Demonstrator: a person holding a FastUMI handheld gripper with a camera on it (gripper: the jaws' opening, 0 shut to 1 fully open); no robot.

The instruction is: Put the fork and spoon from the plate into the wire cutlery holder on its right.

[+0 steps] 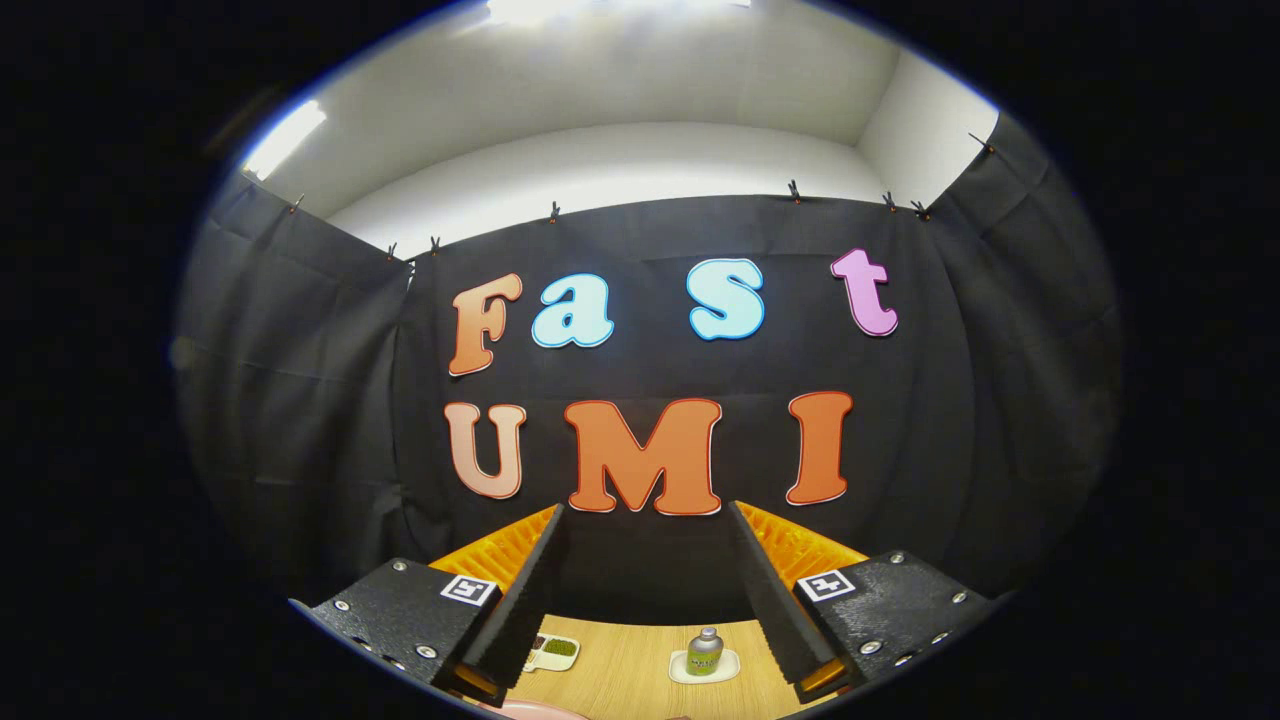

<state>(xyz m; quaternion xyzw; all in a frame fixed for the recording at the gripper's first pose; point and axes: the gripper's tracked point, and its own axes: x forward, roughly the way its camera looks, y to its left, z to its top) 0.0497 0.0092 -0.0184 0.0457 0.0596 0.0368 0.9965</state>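
My gripper (648, 515) is held high and stands open, with a wide gap and nothing between its fingers. It faces the black cloth wall of the booth. Far below, between the fingers, a strip of wooden table (630, 670) shows. A pink curved rim of a plate (530, 710) peeks in at the near edge of the table, just by the left finger.
A small bottle (705, 650) with a grey cap stands on a pale coaster on the table, nearer the right finger. A small white dish (553, 652) with green and dark contents lies by the left finger.
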